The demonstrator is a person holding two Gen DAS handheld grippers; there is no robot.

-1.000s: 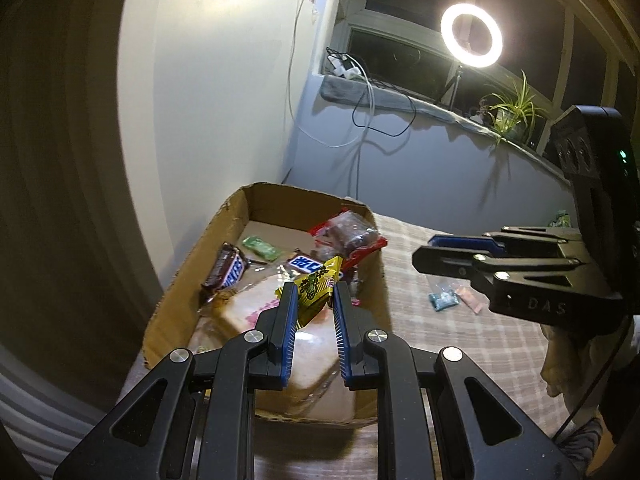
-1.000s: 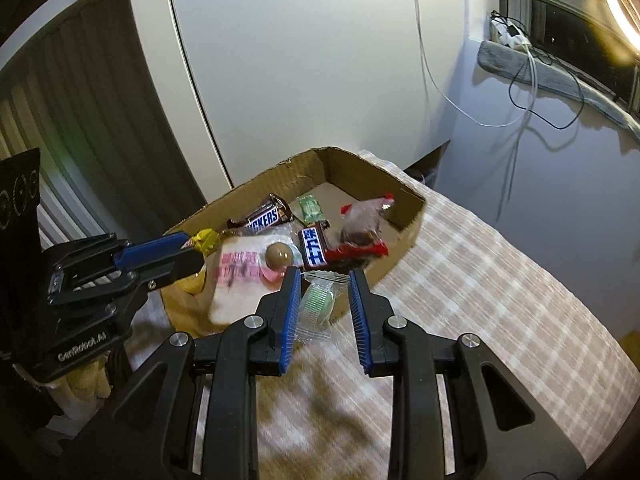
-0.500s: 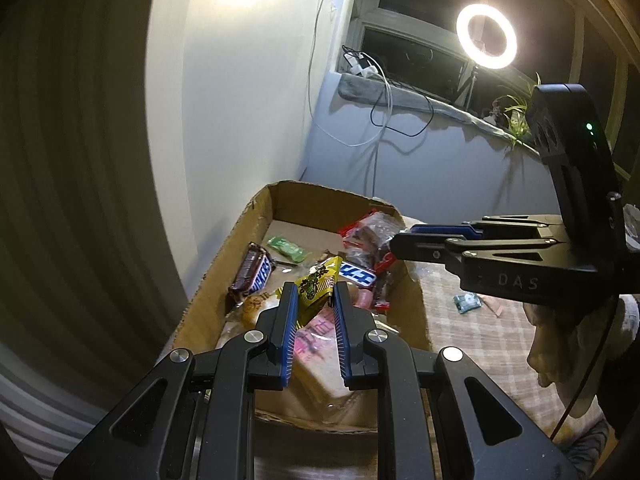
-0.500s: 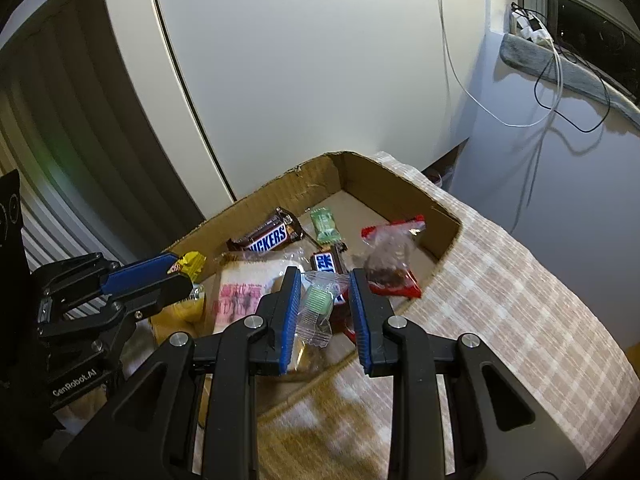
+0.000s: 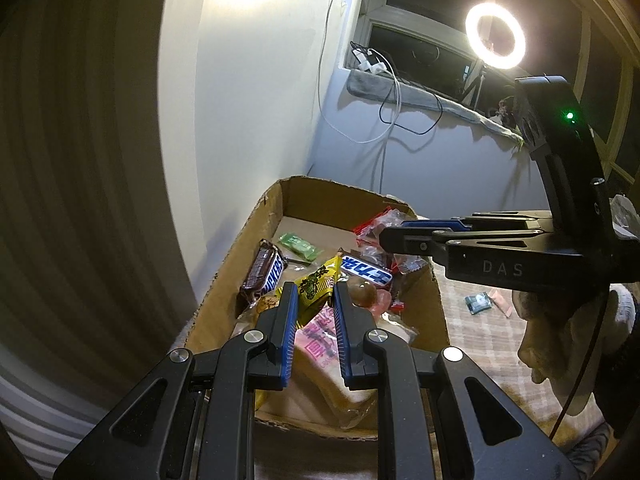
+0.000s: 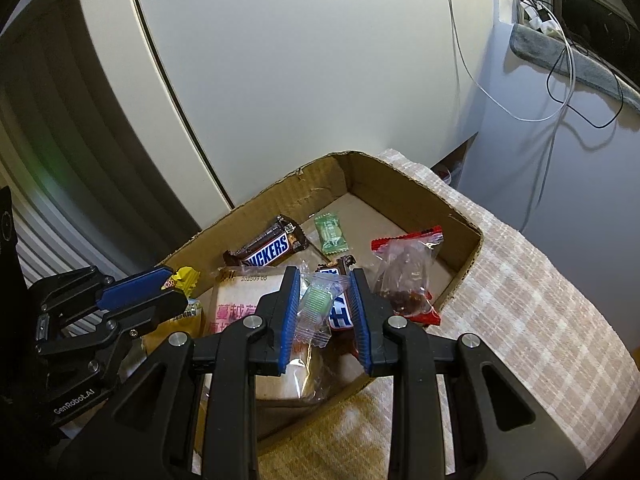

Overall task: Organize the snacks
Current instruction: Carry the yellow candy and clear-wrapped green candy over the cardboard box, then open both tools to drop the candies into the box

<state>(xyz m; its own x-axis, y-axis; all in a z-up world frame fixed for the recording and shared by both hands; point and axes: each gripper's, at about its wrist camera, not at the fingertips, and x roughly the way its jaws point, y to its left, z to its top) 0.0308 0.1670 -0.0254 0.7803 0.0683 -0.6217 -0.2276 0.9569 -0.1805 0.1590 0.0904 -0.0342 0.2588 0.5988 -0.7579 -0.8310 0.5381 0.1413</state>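
A: While both tongs hang over the cardboard box (image 6: 404, 184), what is being held?

B: A yellow snack packet (image 5: 316, 288) is pinched between the left tongs (image 5: 314, 294), above the pink-lettered bread pack (image 6: 240, 308). A clear-wrapped green candy (image 6: 318, 300) is clamped in the right tongs (image 6: 324, 292), just inside the near wall.

A: What is already inside?

B: A Snickers bar (image 6: 268, 250), a green sweet (image 6: 330, 234), a blue-labelled bar (image 5: 366, 272) and a red-edged bag (image 6: 406, 270) are seen lying on the box floor. Two small sweets (image 5: 478, 303) are left out on the checked cloth (image 6: 540, 300).

A: Which step is judged to be in hand?

B: Delivery: both items appear to be carried in for dropping. Each should be lowered over a free patch, the tongs parted, and the sweets outside fetched afterwards.
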